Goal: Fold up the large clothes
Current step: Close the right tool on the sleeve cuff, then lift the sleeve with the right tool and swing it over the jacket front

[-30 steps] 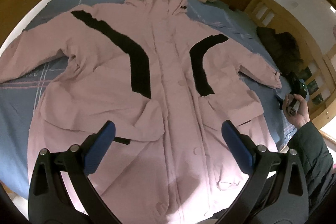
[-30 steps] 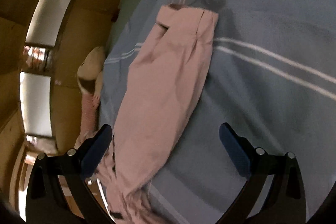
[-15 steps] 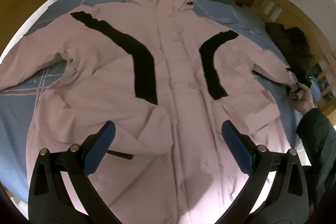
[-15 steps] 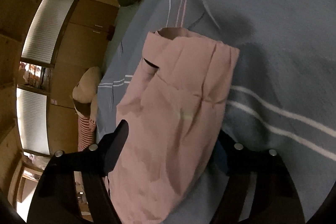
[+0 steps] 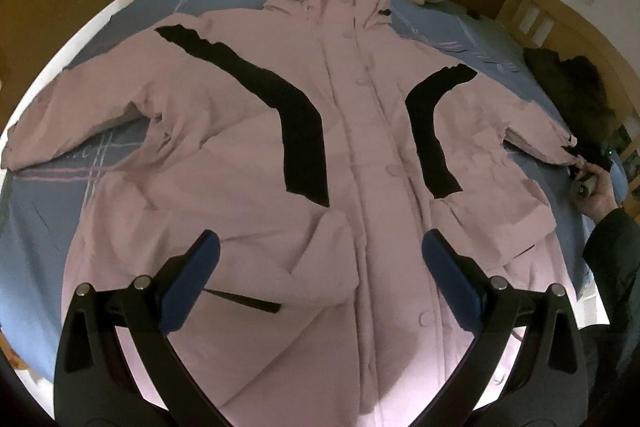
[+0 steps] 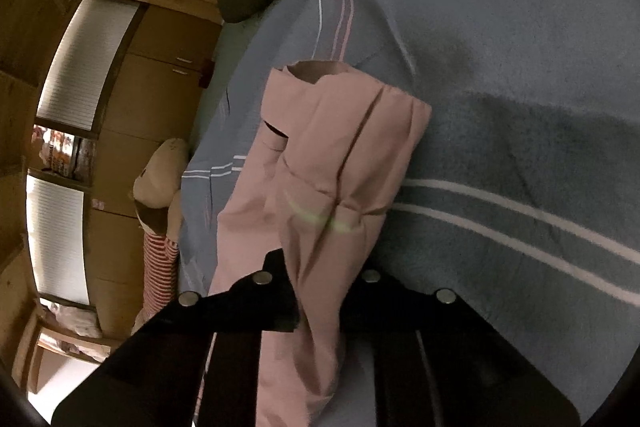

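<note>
Right hand-held gripper (image 6: 326, 279) jaws are closing on the pink coat's sleeve (image 6: 340, 155), spread flat on the bed (image 6: 520, 67). Left hand-held gripper (image 5: 320, 279) is spread wide. Sleeve should be lifted gently across.

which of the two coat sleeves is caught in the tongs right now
The sleeve on the picture's right in the left wrist view: the right tongs are closing on it near the cuff. The other sleeve lies flat on the blue bedsheet, untouched; the left tongs hang open.
</note>
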A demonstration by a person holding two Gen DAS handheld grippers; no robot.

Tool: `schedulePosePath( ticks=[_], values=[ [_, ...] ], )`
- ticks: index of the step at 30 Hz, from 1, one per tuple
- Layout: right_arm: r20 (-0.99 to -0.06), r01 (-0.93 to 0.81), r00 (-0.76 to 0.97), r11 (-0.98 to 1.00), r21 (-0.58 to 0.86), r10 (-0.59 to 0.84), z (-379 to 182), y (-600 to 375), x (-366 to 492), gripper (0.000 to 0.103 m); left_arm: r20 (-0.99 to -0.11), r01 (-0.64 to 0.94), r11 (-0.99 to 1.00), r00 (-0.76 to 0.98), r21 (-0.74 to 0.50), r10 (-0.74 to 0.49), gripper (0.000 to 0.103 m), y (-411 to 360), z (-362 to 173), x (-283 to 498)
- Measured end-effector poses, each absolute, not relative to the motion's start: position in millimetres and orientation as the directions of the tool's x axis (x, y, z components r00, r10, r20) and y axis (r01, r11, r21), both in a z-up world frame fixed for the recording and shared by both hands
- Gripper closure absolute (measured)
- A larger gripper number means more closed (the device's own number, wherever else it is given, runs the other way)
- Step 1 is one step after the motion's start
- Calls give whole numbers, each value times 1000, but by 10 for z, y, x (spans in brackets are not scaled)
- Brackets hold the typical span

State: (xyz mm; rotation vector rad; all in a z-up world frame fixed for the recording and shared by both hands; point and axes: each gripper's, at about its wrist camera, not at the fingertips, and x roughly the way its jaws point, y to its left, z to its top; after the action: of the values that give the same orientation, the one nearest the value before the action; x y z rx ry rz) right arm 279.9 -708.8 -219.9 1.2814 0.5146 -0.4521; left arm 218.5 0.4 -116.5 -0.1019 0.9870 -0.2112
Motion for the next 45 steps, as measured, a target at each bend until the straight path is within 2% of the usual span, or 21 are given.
schedulePosePath(
  ticks=[7, 23, 45],
  values=[
    [-566, 567, 821, 207, 797, -67, -2040, -7029, 2761, 94, -805, 117, 986, 569, -122, -168, 2, 12, -1122, 2147],
    [-338, 340, 940, 241, 909, -54, -1226, -6732, 2815, 94, -812, 133, 986, 561, -102, -160, 2, -36, -1124, 2086],
    [-37, -10, 989, 313, 950, 144, -64, -5814, 3001, 94, -810, 118, 991, 574, -62, -119, 2, 32, -1083, 1991]
  ],
)
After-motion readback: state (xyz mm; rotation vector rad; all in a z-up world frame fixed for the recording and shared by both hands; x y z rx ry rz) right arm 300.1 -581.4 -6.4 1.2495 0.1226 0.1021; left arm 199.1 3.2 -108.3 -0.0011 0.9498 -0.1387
